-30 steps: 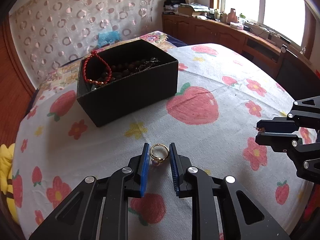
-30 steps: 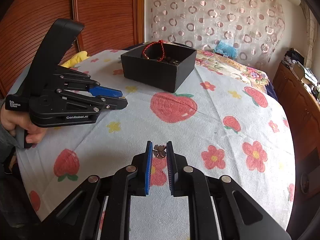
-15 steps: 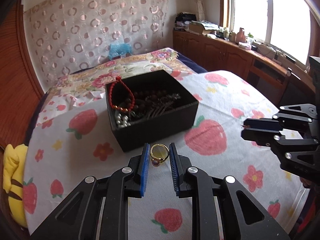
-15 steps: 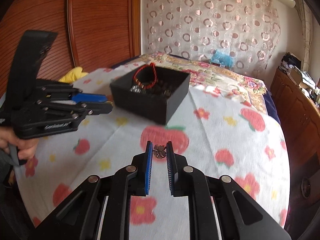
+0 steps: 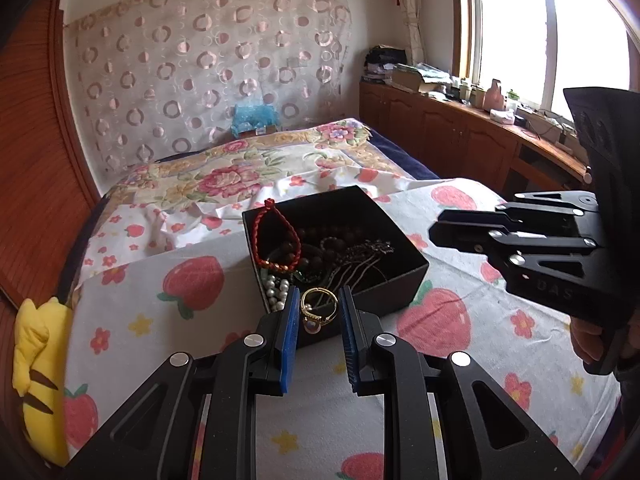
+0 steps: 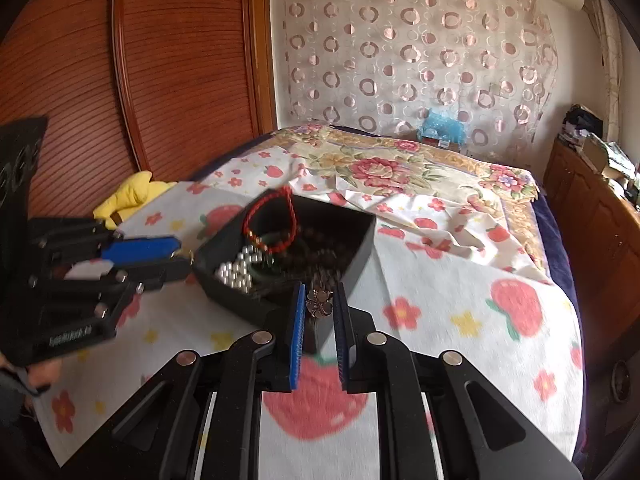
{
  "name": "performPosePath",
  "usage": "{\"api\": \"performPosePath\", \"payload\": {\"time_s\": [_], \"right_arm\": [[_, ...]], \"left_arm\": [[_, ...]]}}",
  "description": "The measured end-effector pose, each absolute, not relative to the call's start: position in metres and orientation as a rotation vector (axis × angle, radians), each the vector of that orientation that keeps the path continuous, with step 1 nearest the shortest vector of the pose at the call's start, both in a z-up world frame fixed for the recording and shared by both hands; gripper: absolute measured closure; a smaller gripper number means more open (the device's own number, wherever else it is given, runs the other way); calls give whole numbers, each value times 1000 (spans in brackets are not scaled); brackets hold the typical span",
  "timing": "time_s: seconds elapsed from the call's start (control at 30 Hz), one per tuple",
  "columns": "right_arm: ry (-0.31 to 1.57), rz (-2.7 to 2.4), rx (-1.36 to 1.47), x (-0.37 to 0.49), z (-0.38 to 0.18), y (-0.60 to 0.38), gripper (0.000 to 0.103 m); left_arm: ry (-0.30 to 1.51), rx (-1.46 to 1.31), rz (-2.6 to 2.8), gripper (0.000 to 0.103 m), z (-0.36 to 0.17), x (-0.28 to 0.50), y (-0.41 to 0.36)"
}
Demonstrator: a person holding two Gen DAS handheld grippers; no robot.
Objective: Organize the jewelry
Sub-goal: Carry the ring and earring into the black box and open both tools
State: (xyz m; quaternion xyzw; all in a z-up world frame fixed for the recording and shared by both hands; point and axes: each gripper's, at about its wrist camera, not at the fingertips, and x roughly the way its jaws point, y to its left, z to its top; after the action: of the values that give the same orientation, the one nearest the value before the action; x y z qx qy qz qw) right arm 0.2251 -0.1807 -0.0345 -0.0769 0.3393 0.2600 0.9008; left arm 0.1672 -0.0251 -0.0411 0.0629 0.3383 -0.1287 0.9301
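A black open box (image 5: 404, 280) sits on the strawberry-print cloth (image 5: 192, 360) and holds a red cord bracelet (image 5: 276, 240), white pearls (image 5: 276, 292) and dark bead strings. My left gripper (image 5: 319, 312) is shut on a gold ring (image 5: 318, 308) with a purple stone, held just above the box's near edge. My right gripper (image 6: 319, 306) is shut on a small dark flower-shaped charm (image 6: 319, 303), held over the box's near corner (image 6: 320, 332). The box (image 6: 360, 256) and the left gripper (image 6: 160, 260) also show in the right wrist view.
A yellow plush toy (image 5: 36, 372) lies at the cloth's left edge. A floral bedspread (image 5: 240, 176) lies behind the box. Wooden cabinets (image 5: 460, 136) with clutter run along the right under the window. A wooden wardrobe (image 6: 160, 60) stands on the left.
Both grippers have risen and moved forward to the box, each still holding its piece. The box now lies right under the fingertips.
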Motion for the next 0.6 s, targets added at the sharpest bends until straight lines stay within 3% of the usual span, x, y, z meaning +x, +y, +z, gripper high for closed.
{"api": "performPosePath", "payload": {"time_s": [0.43,0.53,0.6], "right_arm": [[741,562,-139,283,-35,-150,86],[730,561,-152,284,-30,-148,74],[725,557,-146,284,-27,-150,73]], "left_arm": [[698,85,-228,85,-39,192,-13],[701,83,-227,85,-39,194,-13],[700,83,-227,85,-39,194,-13]]}}
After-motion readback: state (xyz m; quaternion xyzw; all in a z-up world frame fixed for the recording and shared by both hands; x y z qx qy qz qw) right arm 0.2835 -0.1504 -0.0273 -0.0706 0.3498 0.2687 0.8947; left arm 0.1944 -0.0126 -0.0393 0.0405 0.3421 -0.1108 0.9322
